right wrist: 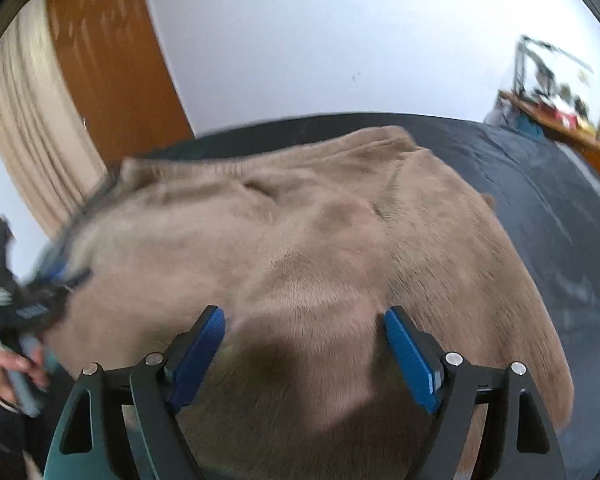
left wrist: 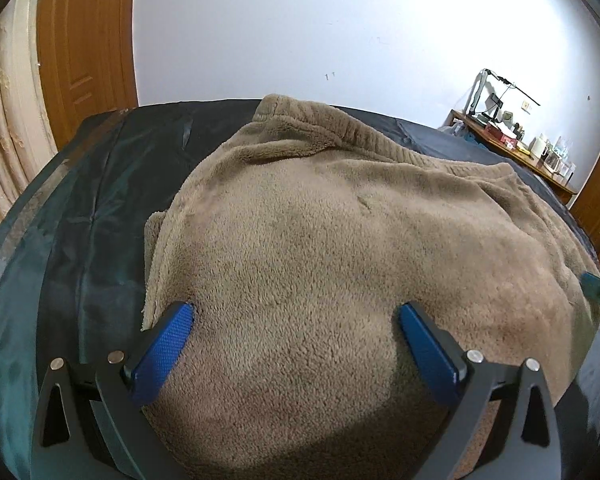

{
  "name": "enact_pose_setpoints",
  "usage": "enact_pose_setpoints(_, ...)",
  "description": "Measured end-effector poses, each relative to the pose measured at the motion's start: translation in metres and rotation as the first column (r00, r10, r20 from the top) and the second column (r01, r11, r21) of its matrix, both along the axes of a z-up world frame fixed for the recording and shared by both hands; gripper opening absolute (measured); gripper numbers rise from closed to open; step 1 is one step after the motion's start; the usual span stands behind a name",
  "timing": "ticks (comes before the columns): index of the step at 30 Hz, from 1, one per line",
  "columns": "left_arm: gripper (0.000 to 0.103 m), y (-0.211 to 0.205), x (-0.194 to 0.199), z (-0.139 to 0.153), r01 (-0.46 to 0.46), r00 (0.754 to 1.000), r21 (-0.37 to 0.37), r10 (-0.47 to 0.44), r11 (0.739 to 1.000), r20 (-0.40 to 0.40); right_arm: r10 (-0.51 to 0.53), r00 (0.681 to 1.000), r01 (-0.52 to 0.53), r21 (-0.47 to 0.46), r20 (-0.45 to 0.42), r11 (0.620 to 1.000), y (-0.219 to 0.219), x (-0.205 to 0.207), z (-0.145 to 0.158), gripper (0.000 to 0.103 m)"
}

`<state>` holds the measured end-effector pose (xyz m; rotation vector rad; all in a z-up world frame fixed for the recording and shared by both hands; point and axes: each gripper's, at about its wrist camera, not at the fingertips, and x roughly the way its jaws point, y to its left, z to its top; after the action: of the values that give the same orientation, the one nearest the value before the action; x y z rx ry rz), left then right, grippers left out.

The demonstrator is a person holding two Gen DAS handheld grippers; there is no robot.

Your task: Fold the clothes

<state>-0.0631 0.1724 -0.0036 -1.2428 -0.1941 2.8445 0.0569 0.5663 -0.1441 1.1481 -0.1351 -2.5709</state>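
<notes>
- A bed with a dark cover fills most of the room ahead, running away toward a pale wall.
- A brown fleece garment lies spread over the middle of the cover; its ribbed edge lies at the far side, and its near part reaches right under both grippers.
- A wooden door stands at the far left, with a cream curtain just left of it.
- At the far right a wooden desk, crowded with small things, sits against the wall beyond the bed.
- The left gripper hangs over the near left part of the fleece, its blue pads spread wide with nothing between them; whether the tips touch the pile, I cannot tell.
- The right gripper hovers over the near right part, likewise spread with nothing pinched; this view is blurred.
- In the right wrist view, the person's hand shows at the left edge, wrapped around the other gripper's handle.
</notes>
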Motion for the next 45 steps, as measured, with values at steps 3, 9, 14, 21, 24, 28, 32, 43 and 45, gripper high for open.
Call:
enact_pose_setpoints(3, 0.102, 0.0, -0.001, 0.0, 0.0, 1.0, 0.0, 0.0, 1.0, 0.0, -0.075, 0.997, 0.074, -0.072, -0.011, 0.995, 0.032, 0.022, 0.006, 0.084)
enact_pose_setpoints(9, 0.102, -0.001, 0.001, 0.0, 0.0, 1.0, 0.011, 0.0, 1.0, -0.003, -0.223, 0.975, 0.224, -0.191, 0.029, 0.956, 0.096, 0.056, 0.006, 0.084)
enact_pose_setpoints(14, 0.102, -0.004, 0.002, 0.0, 0.001, 1.0, 0.027, -0.001, 1.0, -0.006, -0.305, 0.946, 0.324, -0.294, 0.11, 0.899, 0.133, 0.062, -0.005, 0.084)
enact_pose_setpoints(21, 0.102, -0.009, 0.004, 0.0, 0.007, 1.0, 0.063, -0.007, 0.998, -0.013, -0.265, 0.945, 0.32, -0.374, 0.192, 0.871, 0.125, 0.044, -0.023, 0.084)
enact_pose_setpoints(24, 0.102, -0.01, 0.004, -0.001, 0.01, 1.0, 0.077, -0.009, 0.997, -0.017, -0.248, 0.947, 0.311, -0.393, 0.204, 0.865, 0.118, 0.032, -0.028, 0.084)
enact_pose_setpoints(28, 0.102, -0.013, 0.003, -0.002, 0.013, 1.0, 0.1, -0.011, 0.995, -0.022, -0.254, 0.946, 0.316, -0.383, 0.204, 0.868, 0.112, 0.016, -0.032, 0.084)
enact_pose_setpoints(32, 0.102, -0.013, 0.004, -0.002, 0.013, 1.0, 0.097, -0.011, 0.995, -0.021, -0.257, 0.947, 0.315, -0.384, 0.194, 0.868, 0.108, 0.005, -0.032, 0.084)
enact_pose_setpoints(43, 0.102, -0.011, 0.005, 0.0, 0.01, 1.0, 0.073, -0.008, 0.997, -0.015, -0.283, 0.952, 0.305, -0.293, 0.116, 0.906, 0.086, -0.008, -0.029, 0.081)
enact_pose_setpoints(45, 0.102, -0.01, 0.005, 0.0, 0.009, 1.0, 0.07, -0.008, 0.998, -0.014, -0.292, 0.951, 0.308, -0.242, 0.101, 0.92, 0.08, -0.009, -0.029, 0.069)
